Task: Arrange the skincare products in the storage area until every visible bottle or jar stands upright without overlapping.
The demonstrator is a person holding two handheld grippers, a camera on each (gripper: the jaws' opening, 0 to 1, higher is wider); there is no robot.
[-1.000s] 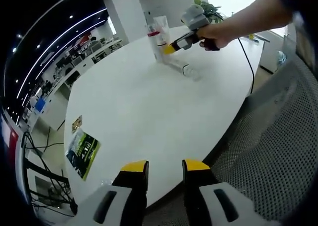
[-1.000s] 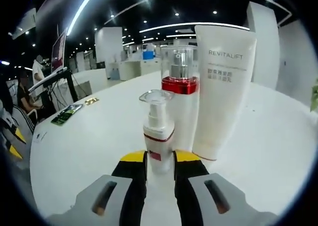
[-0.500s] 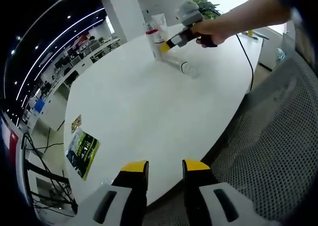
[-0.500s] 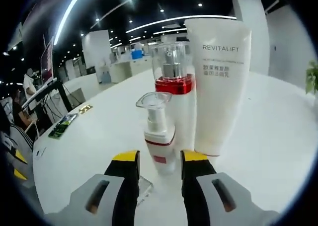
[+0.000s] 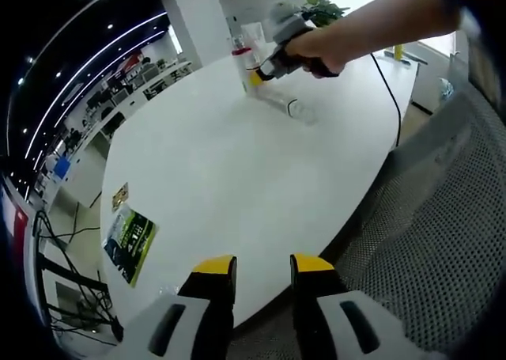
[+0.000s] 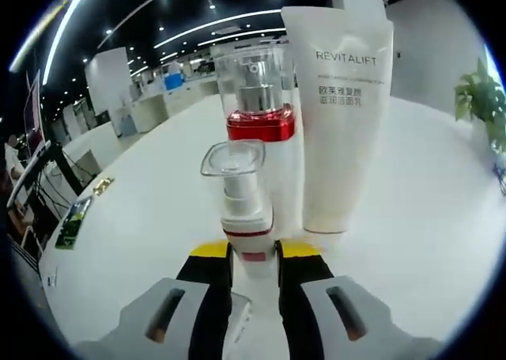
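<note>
A small white pump bottle [image 6: 241, 217] with a red band and a clear cap stands upright between the jaws of my right gripper [image 6: 254, 249], which is shut on its lower body. Right behind it stand a taller bottle [image 6: 254, 115] with a red collar and a clear cap, and a white REVITALIFT tube [image 6: 340, 123]. In the left gripper view the same group of bottles [image 5: 247, 53] is at the table's far side, with a hand holding the right gripper [image 5: 273, 55] at them. A clear item [image 5: 291, 108] lies flat on the table nearby. My left gripper [image 5: 263, 269] hangs open over the table's near edge.
The white oval table [image 5: 221, 170] has a green leaflet [image 5: 130, 241] near its left edge. A grey mesh chair [image 5: 443, 217] is on the right. A cable [image 5: 387, 83] runs across the far side of the table, and a plant [image 5: 320, 8] stands behind.
Half a second ago the right gripper's jaws stood apart around the small pump bottle; now they have closed on it. The right hand has shifted slightly left. The left gripper has not moved.
</note>
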